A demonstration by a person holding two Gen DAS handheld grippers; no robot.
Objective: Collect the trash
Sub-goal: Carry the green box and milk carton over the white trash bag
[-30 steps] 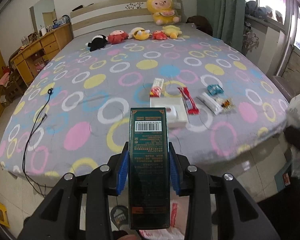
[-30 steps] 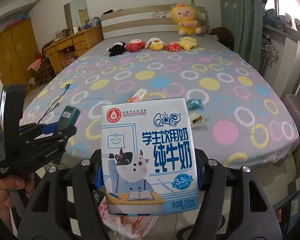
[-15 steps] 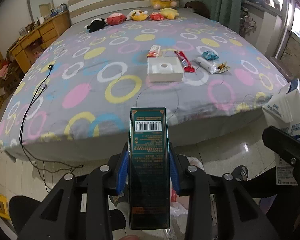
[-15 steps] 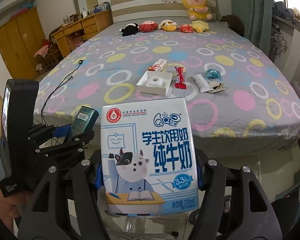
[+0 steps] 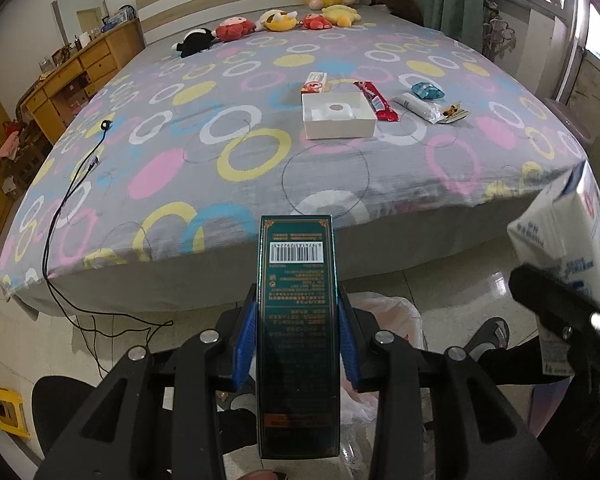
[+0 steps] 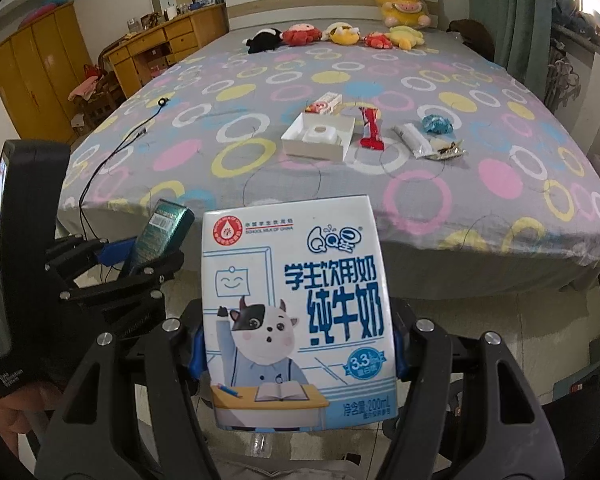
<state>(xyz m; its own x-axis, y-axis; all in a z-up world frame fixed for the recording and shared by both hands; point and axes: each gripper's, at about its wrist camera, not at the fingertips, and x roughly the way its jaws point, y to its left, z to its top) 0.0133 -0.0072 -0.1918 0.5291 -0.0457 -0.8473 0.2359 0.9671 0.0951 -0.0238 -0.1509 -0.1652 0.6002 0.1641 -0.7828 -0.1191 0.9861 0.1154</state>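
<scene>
My left gripper is shut on a tall dark green box with a barcode, held above the floor in front of the bed. My right gripper is shut on a blue-and-white milk carton, which also shows at the right edge of the left wrist view. A pale plastic bag lies on the floor just below and behind the green box. On the bed lie a white open box, a red wrapper, a small red-white box, a white wrapper and a blue wrapper.
The bed has a grey cover with coloured rings; plush toys line its headboard. A black cable hangs off its left edge. A wooden dresser stands left, a curtain right. A slippered foot rests on the tiles.
Both grippers have drawn back from the bed and sunk, still holding their items. The bed's front edge, the floor and the plastic bag have come into view.
</scene>
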